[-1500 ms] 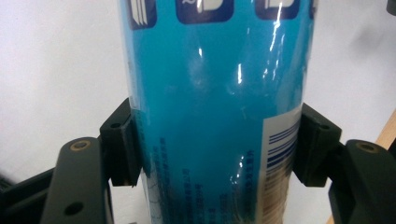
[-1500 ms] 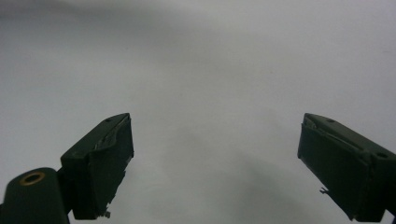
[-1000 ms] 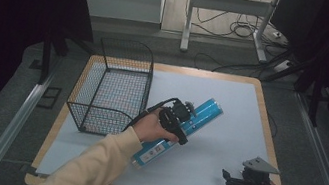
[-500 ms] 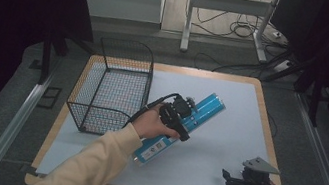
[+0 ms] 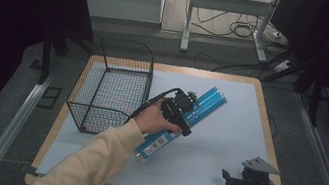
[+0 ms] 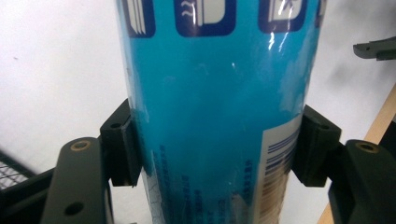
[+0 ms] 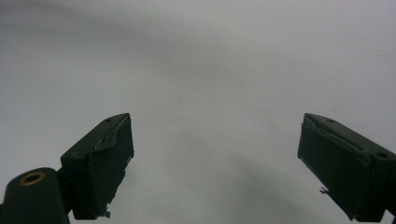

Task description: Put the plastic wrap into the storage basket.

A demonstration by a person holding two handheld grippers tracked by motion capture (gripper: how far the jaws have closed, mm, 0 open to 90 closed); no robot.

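Note:
A long blue tube [image 5: 203,106] with white labels lies slantwise across the middle of the pale table mat [image 5: 225,143]. My left gripper [image 5: 183,112] is shut on its middle; in the left gripper view both black pads [image 6: 122,142] press the sides of the blue tube [image 6: 219,102]. My right gripper [image 5: 229,178] rests low at the table's front right, pointing left. In the right gripper view its jaws stand wide apart over bare mat, so the right gripper [image 7: 215,168] is open with nothing between them.
A black wire basket [image 5: 113,86] stands on the left part of the table, just left of the tube. The wooden table edge [image 5: 267,135] frames the mat. Table legs and cables lie on the floor beyond the far edge.

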